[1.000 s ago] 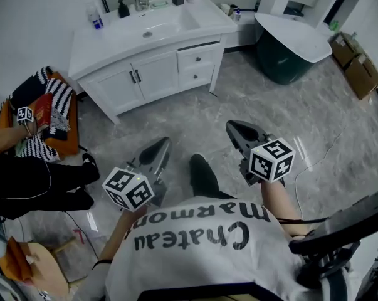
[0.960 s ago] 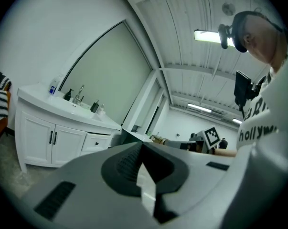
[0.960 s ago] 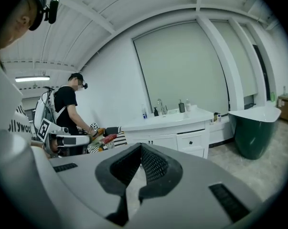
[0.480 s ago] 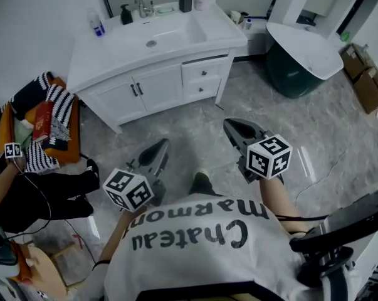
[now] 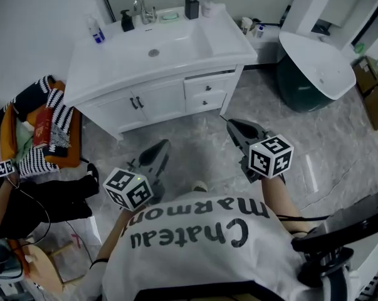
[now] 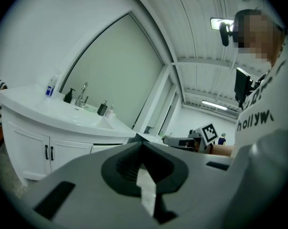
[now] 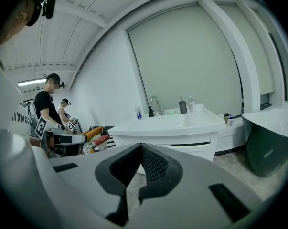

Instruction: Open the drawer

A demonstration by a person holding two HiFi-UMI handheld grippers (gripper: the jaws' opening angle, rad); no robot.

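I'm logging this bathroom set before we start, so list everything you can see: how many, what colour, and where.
vanity: one, white, at the back wall, basin in its top
drawers: two, white, stacked at the vanity's right end
cabinet doors: two, white, dark handles, left of the drawers
faucet: one, metal, behind the basin
bottles: four, two dark, one white, one blue and white, along the vanity's back edge
tub: one, dark green outside, white inside, right of the vanity
cardboard boxes: two, brown, far right edge
striped clothes: one pile, black and white, floor at left
other person: one, in black, lower left
left gripper: grey, shut, empty
right gripper: grey, shut, empty
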